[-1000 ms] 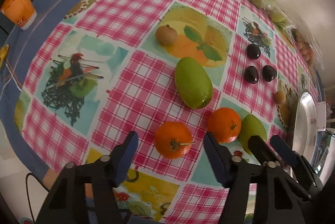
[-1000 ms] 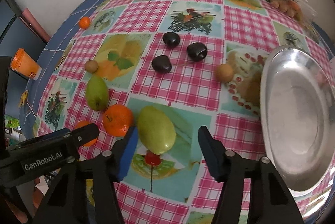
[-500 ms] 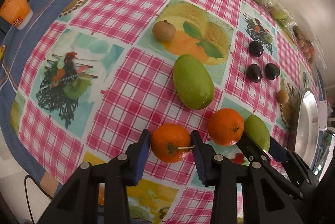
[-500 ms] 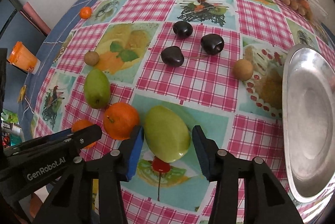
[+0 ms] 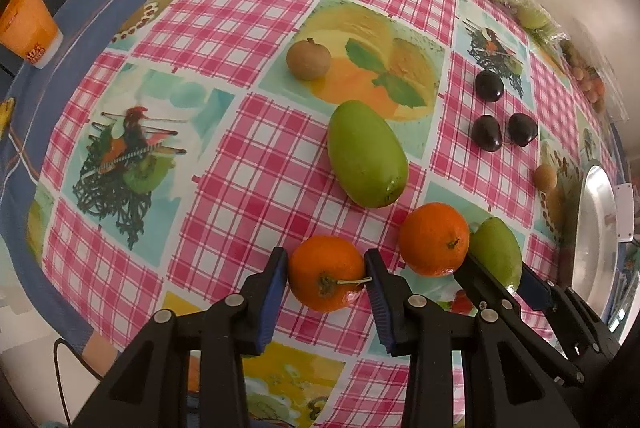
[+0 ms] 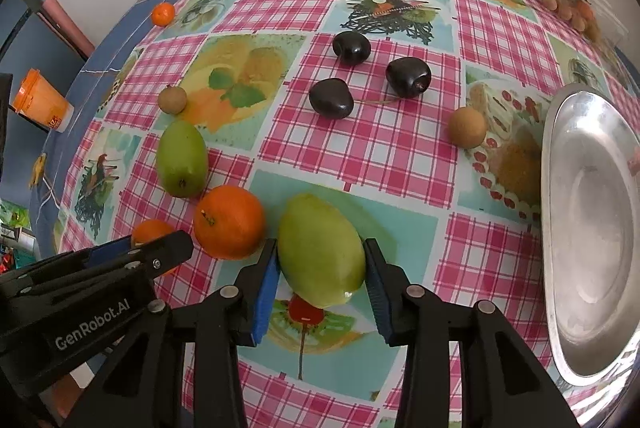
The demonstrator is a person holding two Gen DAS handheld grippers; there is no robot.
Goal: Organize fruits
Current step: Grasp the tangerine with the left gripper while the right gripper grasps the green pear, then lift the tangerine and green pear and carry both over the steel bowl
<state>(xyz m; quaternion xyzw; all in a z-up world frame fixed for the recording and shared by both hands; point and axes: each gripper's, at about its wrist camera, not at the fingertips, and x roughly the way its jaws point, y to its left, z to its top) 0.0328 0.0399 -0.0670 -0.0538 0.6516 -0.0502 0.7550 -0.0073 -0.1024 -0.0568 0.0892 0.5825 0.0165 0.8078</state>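
Two grips — orange (image 5: 326, 272) between left hand-held gripper (image 5: 326, 288) pads; right hand-held gripper (image 6: 320, 282) closing on mango (image 6: 320, 250).

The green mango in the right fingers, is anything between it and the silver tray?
Nothing visible blocks it. Between the green mango and the silver tray lies only bare checked tablecloth; the small brown fruit sits farther back.

Both cameras ride on the grippers, staring steeply down at the bench (image 5: 224, 27) from close above, past their own fingers (image 5: 272, 292). Each view takes in the larger orange (image 5: 434, 239) (image 6: 229, 222), the left from its left, the right from its right.
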